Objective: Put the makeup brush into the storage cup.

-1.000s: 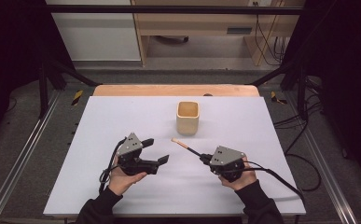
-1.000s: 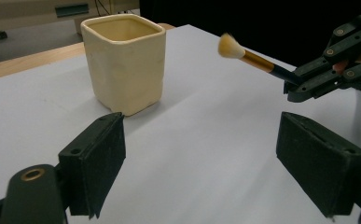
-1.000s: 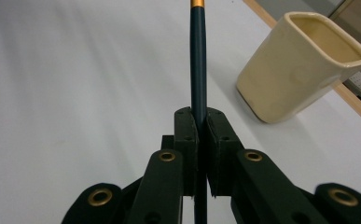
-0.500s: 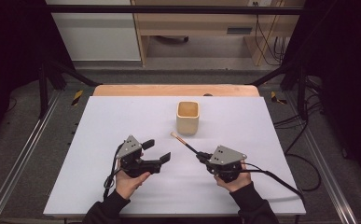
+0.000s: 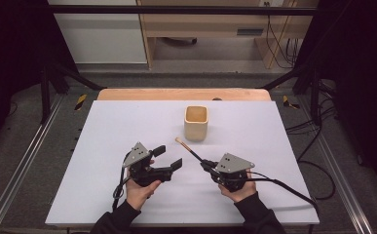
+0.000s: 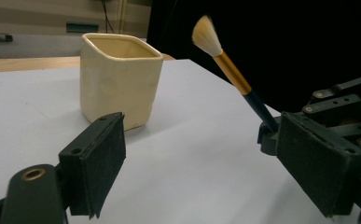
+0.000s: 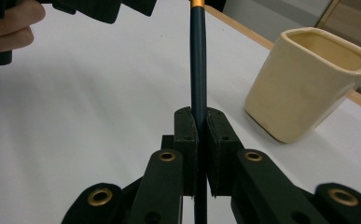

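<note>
You are seated at a table (image 5: 103, 195) covered by a pale, lilac-white sheet, with a strip of bare wood showing along its far edge. Your two forearms come in from the near edge, each hand holding a black two-jaw tool.

Towards the far middle of the sheet stands a cream square cup (image 5: 196, 123), upright, with its mouth open to the ceiling. In the left gripper view the cup (image 6: 118, 84) sits just beyond the jaws, and in the right gripper view it (image 7: 311, 84) stands off to the right.

Your left gripper (image 5: 168, 157) is in your left hand, near the middle of the sheet and left of centre. Its jaws stand wide apart with nothing between them, and the pads (image 6: 104, 163) face each other across bare sheet.

Your right gripper (image 5: 205, 165) is in your right hand, right of centre and near the left one. Its jaws are pressed together on the dark handle of a brush (image 5: 188, 148).

The brush points away from you, slanting up and left towards the cup without touching it. Its handle (image 7: 198, 65) runs straight out from between the clamped pads. Past the dark handle comes a gold band, then a pale bristle tip (image 6: 206, 38), held up off the sheet.
</note>
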`<state>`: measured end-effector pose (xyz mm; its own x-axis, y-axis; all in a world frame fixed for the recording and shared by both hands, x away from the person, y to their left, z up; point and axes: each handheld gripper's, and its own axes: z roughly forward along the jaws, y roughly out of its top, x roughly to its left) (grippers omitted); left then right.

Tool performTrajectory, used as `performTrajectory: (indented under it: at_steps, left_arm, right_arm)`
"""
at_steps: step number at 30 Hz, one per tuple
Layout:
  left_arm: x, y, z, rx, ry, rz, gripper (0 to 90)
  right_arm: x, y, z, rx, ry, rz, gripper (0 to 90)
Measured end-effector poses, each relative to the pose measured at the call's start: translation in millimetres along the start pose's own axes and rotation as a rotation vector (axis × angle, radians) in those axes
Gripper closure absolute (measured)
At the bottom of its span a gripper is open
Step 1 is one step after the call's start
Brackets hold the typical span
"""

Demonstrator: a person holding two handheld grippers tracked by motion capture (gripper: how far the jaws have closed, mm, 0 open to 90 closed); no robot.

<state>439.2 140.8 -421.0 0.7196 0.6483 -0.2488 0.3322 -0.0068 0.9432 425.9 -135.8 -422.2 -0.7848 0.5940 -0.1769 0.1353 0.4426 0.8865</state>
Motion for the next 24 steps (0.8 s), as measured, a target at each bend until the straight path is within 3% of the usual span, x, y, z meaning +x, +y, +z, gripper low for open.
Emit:
performTrajectory:
  at_steps: [14,24]
  left_arm:
    - [-7.9,1.4,8.3,-0.049,-0.013,-0.04,17.2]
    - [-11.3,3.1,16.2,-0.076,-0.017,-0.073,23.1]
  right_arm:
    - [3.6,-0.6,1.9,-0.039,0.002,0.042,84.5]
    - [5.3,-1.6,4.5,-0.047,0.002,0.06,84.5]
